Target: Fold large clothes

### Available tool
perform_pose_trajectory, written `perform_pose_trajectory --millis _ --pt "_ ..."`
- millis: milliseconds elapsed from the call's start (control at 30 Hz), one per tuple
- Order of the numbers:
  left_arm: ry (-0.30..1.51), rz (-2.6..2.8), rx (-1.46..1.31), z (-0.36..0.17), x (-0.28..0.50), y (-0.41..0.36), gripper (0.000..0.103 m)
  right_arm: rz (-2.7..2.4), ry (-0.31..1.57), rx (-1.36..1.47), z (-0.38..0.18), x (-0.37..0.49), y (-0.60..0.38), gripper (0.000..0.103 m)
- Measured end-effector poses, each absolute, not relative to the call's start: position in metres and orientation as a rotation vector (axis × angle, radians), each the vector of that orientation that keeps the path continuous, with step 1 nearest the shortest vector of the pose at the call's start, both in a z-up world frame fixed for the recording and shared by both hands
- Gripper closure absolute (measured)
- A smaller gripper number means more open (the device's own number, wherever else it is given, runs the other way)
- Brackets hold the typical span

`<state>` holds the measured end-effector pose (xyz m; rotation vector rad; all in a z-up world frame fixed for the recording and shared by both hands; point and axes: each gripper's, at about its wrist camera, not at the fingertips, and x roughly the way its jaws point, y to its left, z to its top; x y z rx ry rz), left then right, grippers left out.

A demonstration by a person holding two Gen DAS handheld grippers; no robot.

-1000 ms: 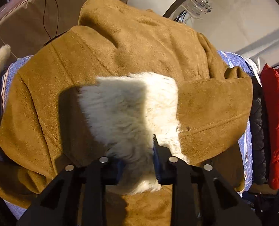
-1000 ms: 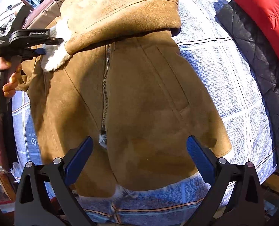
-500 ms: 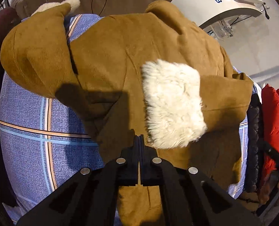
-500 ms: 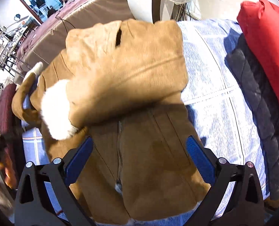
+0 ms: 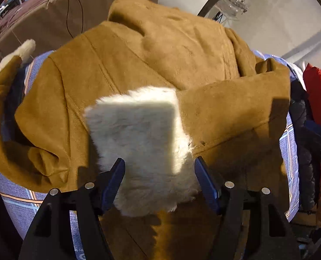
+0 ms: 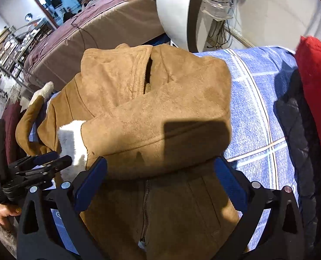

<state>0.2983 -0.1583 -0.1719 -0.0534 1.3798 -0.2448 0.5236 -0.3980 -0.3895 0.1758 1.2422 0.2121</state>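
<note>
Left gripper (image 5: 159,182) just opened its fingers; they straddle the white cuff (image 5: 143,143) without pinching it. Right gripper (image 6: 160,179) released, spread wide over the folded sleeve (image 6: 156,125), holding nothing.

Coat (image 5: 160,54) lies front up on the blue checked bed (image 6: 258,99), one sleeve laid across its chest. Judgement: the second sleeve (image 5: 2,99), left of the coat, goes across next; grasp at its cuff, lay flat, smooth bulk.

Count: one coat, two sleeves, two cuffs. Right of the coat: one dark quilted garment (image 6: 297,130), one red (image 6: 314,75).
</note>
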Motion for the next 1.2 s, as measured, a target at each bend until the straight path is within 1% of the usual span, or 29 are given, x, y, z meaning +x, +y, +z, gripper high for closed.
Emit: perform_pose_trajectory --millis 33,67,100,167,267,367,600,667,733,900,1067,1200 --pt "1.407 -0.226 -0.057 -0.182 0.299 -0.159 0.034 0.233 1.237 0.122 -0.393 0.529 -0.390 0.005" --pt "1.418 -0.209 -0.072 -0.190 0.299 -0.157 0.029 0.241 1.239 0.061 -0.398 0.535 -0.382 0.005" --pt "1.416 -0.193 -0.089 -0.195 0.299 -0.155 0.021 0.240 1.248 -0.001 -0.407 0.541 -0.375 0.005" --pt "1.432 -0.152 -0.120 -0.205 0.299 -0.150 0.011 0.248 1.302 -0.092 -0.430 0.551 -0.365 0.005" --pt "1.462 -0.150 -0.184 -0.218 0.299 -0.144 0.007 0.241 1.381 -0.197 -0.465 0.558 -0.357 0.005" --pt "1.462 -0.152 -0.159 -0.220 0.299 -0.146 0.005 0.234 1.357 -0.182 -0.472 0.558 -0.358 0.005" --pt "1.455 -0.159 -0.161 -0.218 0.295 -0.145 0.005 0.191 1.310 -0.176 -0.474 0.550 -0.359 0.005" --pt "1.442 -0.155 -0.165 -0.208 0.291 -0.138 0.008 0.168 1.331 -0.136 -0.470 0.548 -0.363 0.005" --pt "1.400 -0.145 -0.148 -0.190 0.286 -0.126 0.008 0.134 1.344 -0.084 -0.463 0.542 -0.369 0.005" --pt "1.243 -0.080 -0.027 -0.144 0.281 -0.093 0.008 0.139 1.328 0.044 -0.442 0.508 -0.375 0.005" --pt "1.180 0.052 0.089 -0.109 0.332 -0.040 0.008 0.203 1.328 0.041 -0.427 0.469 -0.363 0.005" --pt "1.206 0.215 0.130 -0.099 0.388 0.012 0.008 0.233 1.338 0.047 -0.414 0.447 -0.353 0.005"
